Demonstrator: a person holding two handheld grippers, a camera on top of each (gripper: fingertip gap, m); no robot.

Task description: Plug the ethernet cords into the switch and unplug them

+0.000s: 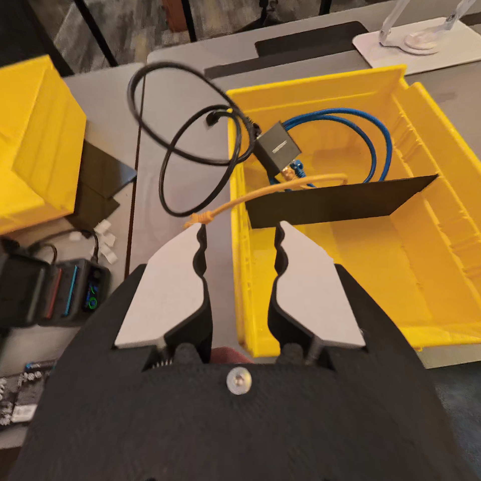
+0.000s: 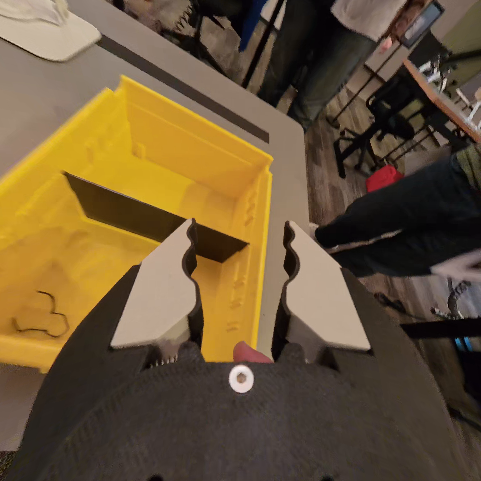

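Observation:
In the left wrist view a small black switch (image 1: 277, 148) leans on the left wall of a yellow bin (image 1: 364, 86). A looped blue ethernet cord (image 1: 374, 140) lies in the bin's far compartment, and its blue plug (image 1: 296, 166) sits at the switch's ports. An orange cord (image 1: 260, 191) runs from the switch over the bin wall; its free plug end (image 1: 199, 218) hangs just beyond my left gripper's left fingertip. My left gripper (image 1: 240, 227) is open and empty above the bin's left wall. My right gripper (image 2: 239, 223) is open and empty above the same bin's (image 2: 135, 86) right side.
A black power cable (image 1: 187, 125) coils on the grey table left of the bin. A black divider (image 1: 338, 203) splits the bin. Another yellow bin (image 1: 33, 145) and a black device (image 1: 52, 291) sit at the left. A white stand base (image 1: 416, 46) is at the back. People stand past the table's right edge (image 2: 304, 182). My right fingertips sit around 85 centimetres from my left ones. The small black switch (image 1: 277, 148) lies around 15 centimetres away from my left fingertips.

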